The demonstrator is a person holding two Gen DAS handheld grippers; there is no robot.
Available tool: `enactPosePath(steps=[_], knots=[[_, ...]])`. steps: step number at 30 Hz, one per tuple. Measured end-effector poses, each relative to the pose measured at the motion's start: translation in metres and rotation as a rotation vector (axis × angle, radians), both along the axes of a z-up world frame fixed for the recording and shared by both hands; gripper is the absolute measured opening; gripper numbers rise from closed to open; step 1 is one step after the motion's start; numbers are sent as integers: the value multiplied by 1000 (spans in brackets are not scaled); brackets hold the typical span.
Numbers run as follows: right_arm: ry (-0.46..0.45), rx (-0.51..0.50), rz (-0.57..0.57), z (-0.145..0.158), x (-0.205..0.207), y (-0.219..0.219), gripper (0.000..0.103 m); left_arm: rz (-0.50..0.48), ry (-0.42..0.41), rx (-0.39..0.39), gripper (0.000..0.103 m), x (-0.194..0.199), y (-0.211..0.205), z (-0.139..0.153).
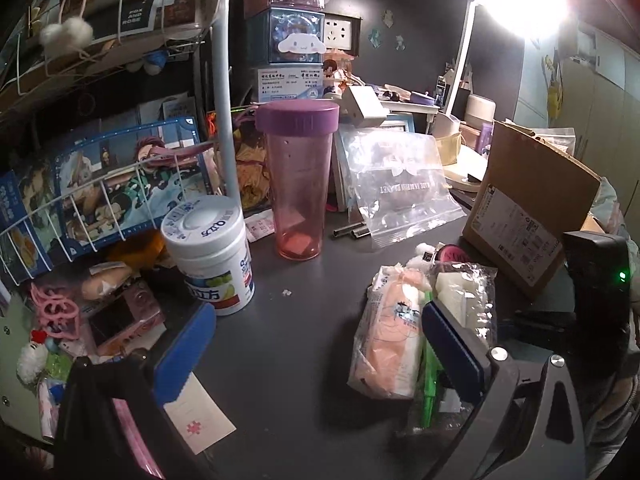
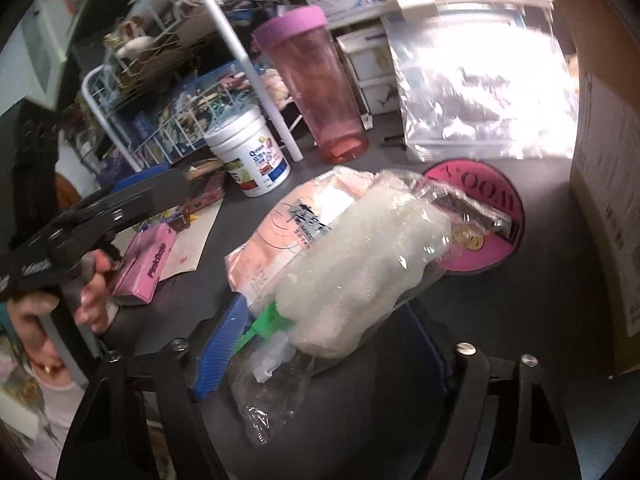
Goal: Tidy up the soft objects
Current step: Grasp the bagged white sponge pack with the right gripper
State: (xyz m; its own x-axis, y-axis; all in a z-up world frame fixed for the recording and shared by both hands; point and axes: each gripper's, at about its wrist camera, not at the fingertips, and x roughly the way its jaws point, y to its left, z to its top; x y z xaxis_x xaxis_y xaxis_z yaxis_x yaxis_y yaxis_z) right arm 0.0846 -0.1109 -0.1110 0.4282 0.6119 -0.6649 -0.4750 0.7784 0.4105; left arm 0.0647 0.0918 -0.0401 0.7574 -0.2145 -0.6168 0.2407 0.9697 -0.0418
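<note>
Right tool (image 2: 320, 332) clamped on the clear-wrapped sponge bag (image 2: 352, 264), just above the pink packet (image 2: 280, 232) on the worktop (image 2: 540, 320); left tool (image 1: 316, 344) open, empty, nearby; best lifted slowly, squeezing gently, clear of the tumbler (image 2: 316, 80).

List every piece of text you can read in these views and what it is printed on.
"FOX AND ROSE": dark box on the wire shelf.
"PinkDeip", roughly: pink packet.
"MOON", partly covered, upside down: round pink pad.
Upside-down line on the clear zip bag: unreadable.
White tub, peach pack, cardboard box label: too small.
</note>
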Motion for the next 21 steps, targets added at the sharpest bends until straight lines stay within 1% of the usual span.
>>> enactPosePath(steps=[2,3,4,5,8,11,14,18,21], knots=[[22,17,8,-3,2,-3,51,-5,-1,9,102,0,-2,-1],[26,24,14,-4,2,-5,46,-8,2,10,102,0,-3,-2],[28,30,20,-4,2,-7,38,-12,4,8,102,0,-3,-2],[24,30,25,-3,1,-8,34,-17,8,0,102,1,-4,-3],[10,35,49,0,-2,-12,28,-38,14,-25,102,2,-7,-2],[-20,31,64,6,-5,-16,25,-76,20,-47,102,2,-14,0],[-55,38,92,17,-9,-20,25,-131,25,-81,102,1,-23,4],[-127,23,147,37,-14,-17,25,-241,21,-181,102,-2,-38,20],[-169,41,202,56,-18,-15,25,-301,5,-194,102,-5,-53,34]])
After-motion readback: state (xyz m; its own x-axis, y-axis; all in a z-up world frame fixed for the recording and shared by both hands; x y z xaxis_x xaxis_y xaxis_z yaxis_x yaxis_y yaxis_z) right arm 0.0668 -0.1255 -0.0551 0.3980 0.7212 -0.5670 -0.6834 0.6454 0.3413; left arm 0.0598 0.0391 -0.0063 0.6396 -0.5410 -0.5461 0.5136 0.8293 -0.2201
